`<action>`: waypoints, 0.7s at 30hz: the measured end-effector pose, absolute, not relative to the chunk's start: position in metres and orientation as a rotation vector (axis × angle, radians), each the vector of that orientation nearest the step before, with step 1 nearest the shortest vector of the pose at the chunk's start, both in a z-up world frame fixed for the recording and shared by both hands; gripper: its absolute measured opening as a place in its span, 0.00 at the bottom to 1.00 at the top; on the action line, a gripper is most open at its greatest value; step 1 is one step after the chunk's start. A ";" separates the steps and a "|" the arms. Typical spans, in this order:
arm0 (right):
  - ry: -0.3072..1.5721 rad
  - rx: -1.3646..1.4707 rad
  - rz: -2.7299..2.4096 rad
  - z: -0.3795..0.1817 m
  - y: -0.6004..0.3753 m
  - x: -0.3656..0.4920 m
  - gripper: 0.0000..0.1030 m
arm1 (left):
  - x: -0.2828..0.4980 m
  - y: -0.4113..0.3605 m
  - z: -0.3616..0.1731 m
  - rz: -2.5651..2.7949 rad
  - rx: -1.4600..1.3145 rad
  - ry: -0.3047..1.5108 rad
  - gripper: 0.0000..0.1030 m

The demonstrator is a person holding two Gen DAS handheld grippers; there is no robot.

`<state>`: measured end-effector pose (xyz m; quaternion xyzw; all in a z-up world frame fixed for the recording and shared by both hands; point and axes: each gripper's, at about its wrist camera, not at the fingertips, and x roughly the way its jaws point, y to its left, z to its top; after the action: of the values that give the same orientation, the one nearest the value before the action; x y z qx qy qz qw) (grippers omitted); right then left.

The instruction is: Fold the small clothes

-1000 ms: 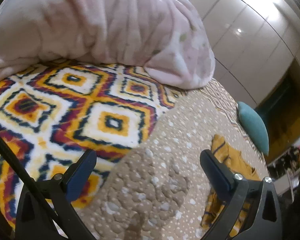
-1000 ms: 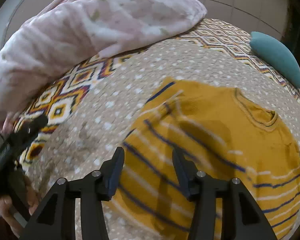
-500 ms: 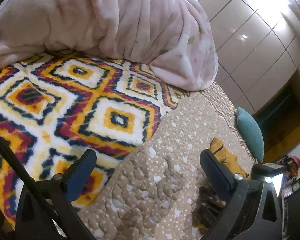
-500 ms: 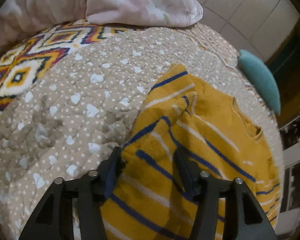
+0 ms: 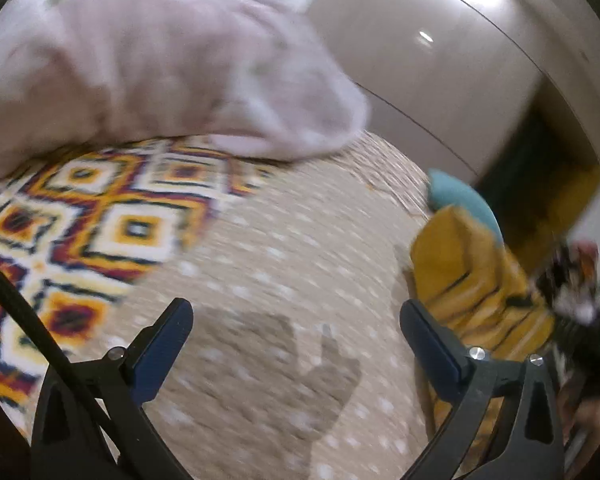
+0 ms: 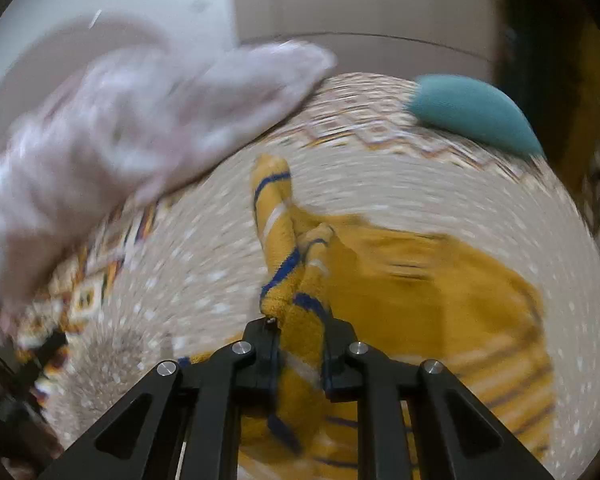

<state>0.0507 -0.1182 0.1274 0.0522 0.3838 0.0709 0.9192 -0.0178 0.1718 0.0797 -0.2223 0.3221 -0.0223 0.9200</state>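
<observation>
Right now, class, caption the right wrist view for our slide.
Right claw shut on a bunched fold of the yellow striped sweater, above the dotted beige quilt.

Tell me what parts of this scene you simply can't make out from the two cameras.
- Sweater, right wrist view: its lower hem runs under the right gripper and off the bottom edge; motion blur smears its stripes.
- Sweater, left wrist view: cut off by the right edge and partly behind the left gripper.
- Pink blanket: blurred, its pattern unreadable.
- Clutter at the left wrist view's right edge: too blurred to name.
</observation>
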 end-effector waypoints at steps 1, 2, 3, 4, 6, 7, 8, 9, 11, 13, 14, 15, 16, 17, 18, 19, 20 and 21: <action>0.780 0.165 0.131 0.127 -0.149 0.044 0.15 | -0.019 0.156 0.083 -0.074 -0.423 0.670 1.00; 0.773 0.233 0.104 0.123 -0.188 0.034 0.15 | -0.019 0.137 0.086 -0.113 -0.387 0.679 1.00; 0.772 0.274 0.081 0.117 -0.213 0.028 0.16 | -0.020 0.121 0.087 -0.147 -0.363 0.685 1.00; 0.781 0.319 0.038 0.103 -0.248 0.021 0.16 | -0.020 0.108 0.087 -0.176 -0.346 0.693 1.00; 0.845 0.383 -0.021 0.069 -0.292 0.015 0.17 | -0.015 0.073 0.084 -0.242 -0.311 0.733 1.00; 0.876 0.425 -0.018 0.053 -0.306 0.013 0.19 | -0.014 0.061 0.082 -0.261 -0.299 0.755 1.00; 0.892 0.486 0.007 0.039 -0.322 0.013 0.23 | -0.012 0.048 0.080 -0.286 -0.288 0.780 1.00; 0.851 0.579 0.054 0.031 -0.339 0.004 0.29 | -0.012 0.034 0.079 -0.317 -0.279 0.804 1.00; 0.810 0.651 0.083 0.032 -0.354 -0.006 0.39 | -0.013 0.018 0.078 -0.345 -0.262 0.826 1.00; 0.766 0.644 0.077 0.043 -0.362 -0.016 0.40 | -0.014 0.003 0.079 -0.356 -0.235 0.840 1.00; 0.748 0.621 0.068 0.050 -0.362 -0.020 0.40 | -0.015 -0.003 0.080 -0.358 -0.224 0.842 1.00; 0.719 0.584 0.063 0.059 -0.362 -0.026 0.40 | -0.014 -0.011 0.081 -0.360 -0.212 0.844 1.00; 0.705 0.572 0.070 0.064 -0.363 -0.029 0.41 | -0.013 -0.017 0.081 -0.360 -0.204 0.846 1.00; 0.695 0.568 0.088 0.068 -0.361 -0.032 0.42 | -0.012 -0.023 0.081 -0.358 -0.200 0.847 1.00; 0.691 0.571 0.126 0.072 -0.357 -0.038 0.45 | -0.012 -0.028 0.082 -0.357 -0.204 0.847 1.00; 0.690 0.570 0.153 0.073 -0.352 -0.040 0.48 | -0.013 -0.031 0.082 -0.358 -0.209 0.847 1.00; 0.688 0.558 0.183 0.076 -0.345 -0.042 0.52 | -0.013 -0.036 0.083 -0.362 -0.216 0.847 1.00; 0.681 0.544 0.202 0.077 -0.339 -0.048 0.55 | -0.013 -0.038 0.085 -0.364 -0.218 0.847 1.00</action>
<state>-0.0482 -0.3385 0.0771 0.2631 0.3291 0.0976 0.9016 -0.0132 -0.0377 0.0846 -0.1051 0.4079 -0.1755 0.8898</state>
